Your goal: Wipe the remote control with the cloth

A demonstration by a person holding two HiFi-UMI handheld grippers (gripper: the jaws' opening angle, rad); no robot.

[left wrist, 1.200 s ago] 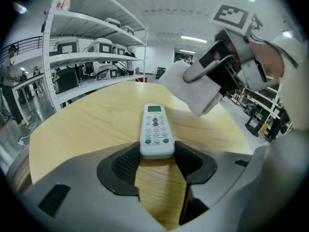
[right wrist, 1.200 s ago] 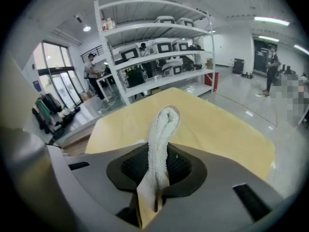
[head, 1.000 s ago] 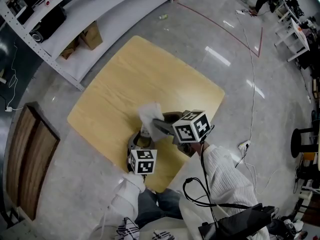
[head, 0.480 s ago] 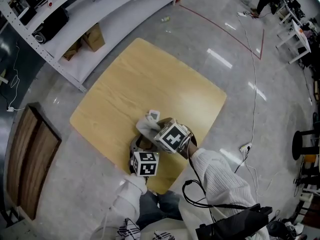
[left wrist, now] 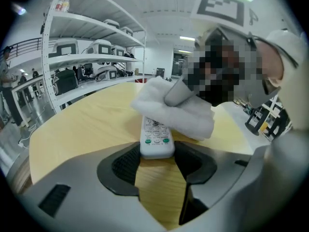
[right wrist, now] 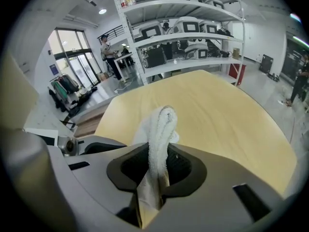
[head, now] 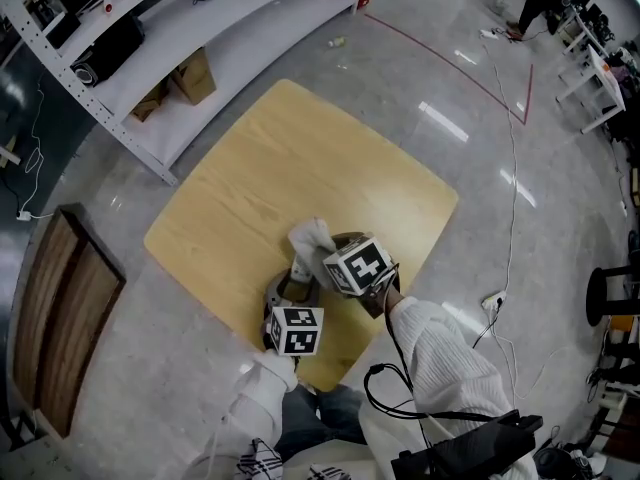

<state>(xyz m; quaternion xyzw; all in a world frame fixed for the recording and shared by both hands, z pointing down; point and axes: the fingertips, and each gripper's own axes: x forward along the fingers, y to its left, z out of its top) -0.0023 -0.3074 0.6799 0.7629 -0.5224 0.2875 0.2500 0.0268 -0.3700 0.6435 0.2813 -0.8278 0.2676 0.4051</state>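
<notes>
Left fingers (left wrist: 126, 166) clamping remote control (left wrist: 155, 137) (white), right fingers (right wrist: 133, 169) pinching cloth (right wrist: 161, 129) atop it

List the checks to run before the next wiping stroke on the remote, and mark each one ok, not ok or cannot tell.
1. The remote is gripped between the jaws of the left gripper: ok.
2. The cloth is pinched in the right gripper: ok.
3. The cloth lies on the far end of the remote: ok.
4. The button side of the remote faces up: ok.
5. The remote lies flat on the table: cannot tell.
</notes>
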